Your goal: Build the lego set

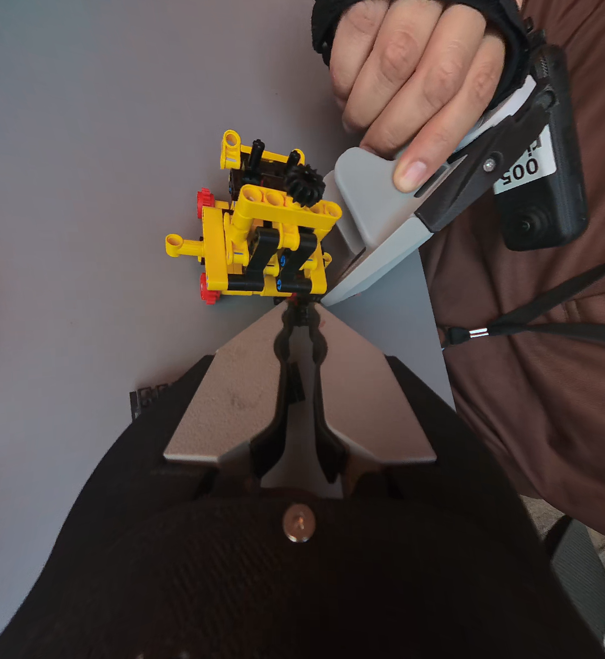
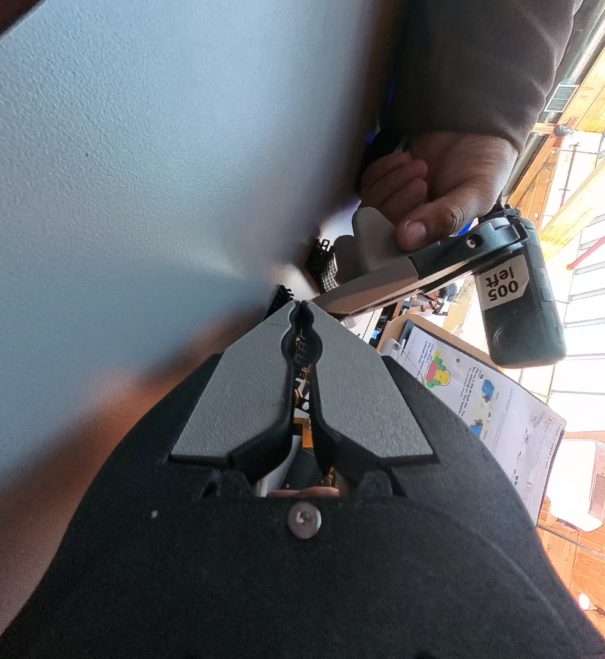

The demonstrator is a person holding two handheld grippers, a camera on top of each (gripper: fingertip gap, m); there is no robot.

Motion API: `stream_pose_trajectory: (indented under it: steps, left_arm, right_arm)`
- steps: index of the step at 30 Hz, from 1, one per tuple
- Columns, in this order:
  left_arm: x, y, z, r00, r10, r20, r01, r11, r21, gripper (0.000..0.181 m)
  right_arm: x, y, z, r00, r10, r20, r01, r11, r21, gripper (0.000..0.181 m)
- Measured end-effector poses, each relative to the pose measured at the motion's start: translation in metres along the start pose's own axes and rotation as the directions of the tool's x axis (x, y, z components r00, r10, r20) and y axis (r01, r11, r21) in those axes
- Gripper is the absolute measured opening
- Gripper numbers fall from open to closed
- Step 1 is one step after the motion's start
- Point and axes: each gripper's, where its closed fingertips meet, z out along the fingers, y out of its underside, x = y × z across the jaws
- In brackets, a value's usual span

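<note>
Gripping the base of the yellow-and-black lego model (image 1: 263, 228), the left gripper (image 1: 299, 306) has its two fingers pressed together on a small black and red part at the model's near edge. The model projects straight ahead of the fingertips, above the grey table surface (image 1: 80, 178). A black gear (image 1: 305, 185) sits at the far right of the model, and two red gears (image 1: 206, 285) stand on its left side. A yellow connector (image 1: 181, 246) sticks out to the left of the model.

To the right of the left fingertips, the right gripper (image 1: 329, 299) comes in at an angle, its tip meeting the model's lower right corner. A hand (image 1: 411, 82) holds this gripper, with one finger resting on its grey lever.

In the right wrist view, the right gripper (image 2: 301, 305) has its fingers nearly closed, the tips almost touching. Black and yellow parts show in the narrow gap behind the tips; whether the tips pinch a part cannot be told. The left gripper's finger (image 2: 372, 289) crosses just right of the tips, held by the other hand (image 2: 436, 192). A printed instruction sheet (image 2: 490, 403) lies farther right.
</note>
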Motion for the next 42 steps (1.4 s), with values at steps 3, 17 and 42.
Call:
stream_pose_trajectory:
  steps: [3,17,42]
  left_arm:
    - [0.001,-0.002,0.000,1.000,0.000,-0.010,0.000,1.000,0.008,0.001]
    - [-0.008,-0.006,0.000,0.998,-0.046,0.035,0.045,0.998,0.035,0.000]
    - [-0.017,0.000,0.000,0.991,-0.011,0.136,0.011,1.000,0.002,0.000]
  right_arm:
    - [0.000,0.000,0.000,1.000,0.005,0.000,-0.005,1.000,-0.001,0.000]
    - [0.001,0.007,0.004,0.999,0.028,-0.037,-0.030,0.999,-0.039,0.000]
    - [-0.020,0.037,-0.029,0.945,0.306,-0.114,-0.322,0.932,-0.166,0.000]
